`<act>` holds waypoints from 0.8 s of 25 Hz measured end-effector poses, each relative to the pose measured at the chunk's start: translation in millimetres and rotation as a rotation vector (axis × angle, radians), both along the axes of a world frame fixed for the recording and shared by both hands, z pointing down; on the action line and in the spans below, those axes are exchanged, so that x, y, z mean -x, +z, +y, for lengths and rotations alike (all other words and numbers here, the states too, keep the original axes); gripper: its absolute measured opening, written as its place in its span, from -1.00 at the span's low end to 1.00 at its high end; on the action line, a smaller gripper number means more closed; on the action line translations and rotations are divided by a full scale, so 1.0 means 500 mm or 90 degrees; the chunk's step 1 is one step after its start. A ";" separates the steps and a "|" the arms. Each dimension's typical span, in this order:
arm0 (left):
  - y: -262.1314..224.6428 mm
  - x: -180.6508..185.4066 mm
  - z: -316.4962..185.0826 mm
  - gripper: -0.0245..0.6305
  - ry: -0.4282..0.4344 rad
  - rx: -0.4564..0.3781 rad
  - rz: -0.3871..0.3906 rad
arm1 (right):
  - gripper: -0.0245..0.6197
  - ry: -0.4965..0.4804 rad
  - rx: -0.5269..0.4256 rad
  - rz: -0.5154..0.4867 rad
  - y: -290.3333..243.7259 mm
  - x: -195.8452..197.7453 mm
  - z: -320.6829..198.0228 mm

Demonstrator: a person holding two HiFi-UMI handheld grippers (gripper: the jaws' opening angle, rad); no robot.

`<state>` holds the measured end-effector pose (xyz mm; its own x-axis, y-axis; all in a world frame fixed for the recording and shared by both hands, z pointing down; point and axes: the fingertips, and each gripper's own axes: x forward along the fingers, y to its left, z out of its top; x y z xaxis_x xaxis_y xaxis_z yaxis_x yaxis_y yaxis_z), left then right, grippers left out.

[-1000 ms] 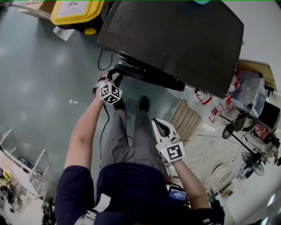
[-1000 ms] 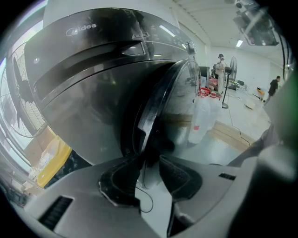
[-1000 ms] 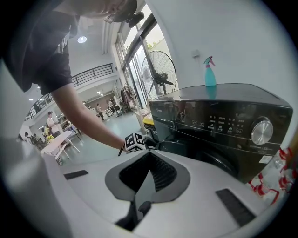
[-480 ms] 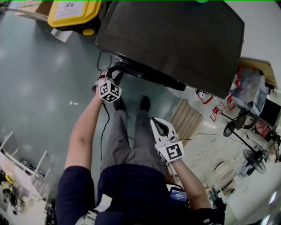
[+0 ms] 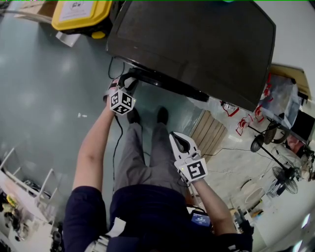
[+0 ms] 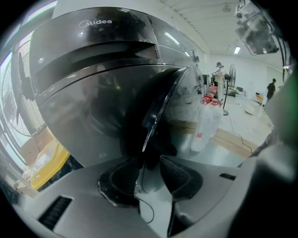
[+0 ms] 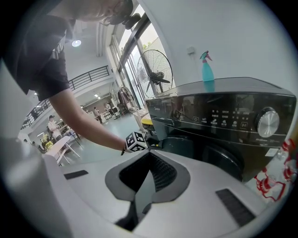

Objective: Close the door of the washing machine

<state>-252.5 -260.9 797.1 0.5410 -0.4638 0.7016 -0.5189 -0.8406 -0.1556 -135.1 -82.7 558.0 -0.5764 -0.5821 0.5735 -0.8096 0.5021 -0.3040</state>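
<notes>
Far left: yellow bin (image 5: 82, 13) on the floor beside the machine, not involved.

Left gripper (image 5: 128, 82), at arm's reach and angled down, sits at the free edge of the door (image 5: 167, 84). Its own view shows the door's glossy rim (image 6: 156, 109) running down into the gap between the jaws. The jaws are spread and have just been opening wider. Pads stand either side of the rim without clamping it, as far as I can judge. This is probably a loose hook on the edge to guide the swing, since a push needs no pinch.

Centre: washing machine (image 5: 197, 44), a front loader with a dark top. The door is swung out from its front toward the person, hinge end to the right, and is not yet shut. The person stands just behind the open door's arc.

Right gripper (image 5: 183, 143) is held back near the person's thigh, well apart from the machine. Its jaws are pressed together on nothing. It seems parked out of the door's path. Its view takes in the control dial (image 7: 267, 122) and a spray bottle (image 7: 207, 67) on the lid.

Far right: floor fans (image 5: 268, 140), clear of the work.
</notes>
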 end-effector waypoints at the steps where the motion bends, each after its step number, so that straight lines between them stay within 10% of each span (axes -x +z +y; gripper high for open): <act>1: -0.001 0.001 0.000 -0.47 -0.010 -0.001 0.009 | -0.86 0.003 0.003 -0.001 0.001 -0.001 -0.001; 20: 0.012 0.033 0.007 -0.48 -0.398 0.003 0.183 | -0.86 -0.018 0.060 -0.021 0.040 -0.003 0.013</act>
